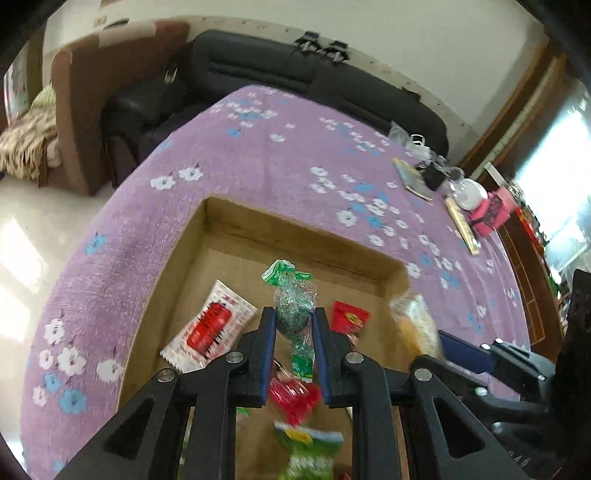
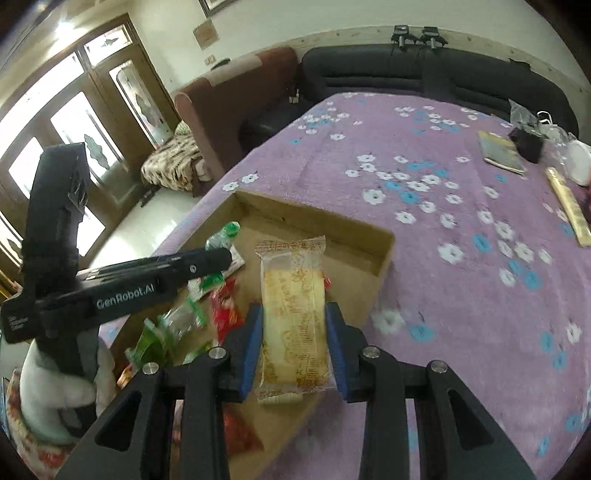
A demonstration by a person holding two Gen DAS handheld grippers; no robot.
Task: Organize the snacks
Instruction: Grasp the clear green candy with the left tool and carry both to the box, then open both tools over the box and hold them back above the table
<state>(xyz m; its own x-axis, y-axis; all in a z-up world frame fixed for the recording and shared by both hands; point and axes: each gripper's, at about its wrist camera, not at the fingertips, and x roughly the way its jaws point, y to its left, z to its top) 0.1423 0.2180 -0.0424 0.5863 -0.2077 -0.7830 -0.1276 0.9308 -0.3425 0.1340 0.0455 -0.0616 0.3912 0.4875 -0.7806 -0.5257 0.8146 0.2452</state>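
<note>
Two snacks (image 1: 293,314) between tool (image 1: 293,319) pads

Purple tablecloth (image 1: 258,155) with white and blue flowers, brown cardboard box (image 1: 295,218), green-wrapped candy (image 1: 293,310), yellow cake packet (image 2: 293,314)

Matt brown cardboard box (image 1: 207,236) on fuzzy purple cloth (image 1: 258,155); glossy crinkled plastic snack wrappers (image 2: 293,314).

A black sofa (image 2: 436,70) stands against the pale wall (image 2: 332,18), beside a brown armchair (image 2: 236,96) with a patterned throw (image 2: 173,162). Daylight comes through wooden-framed glass doors (image 2: 74,122) onto the glossy pale floor (image 1: 22,236)
</note>
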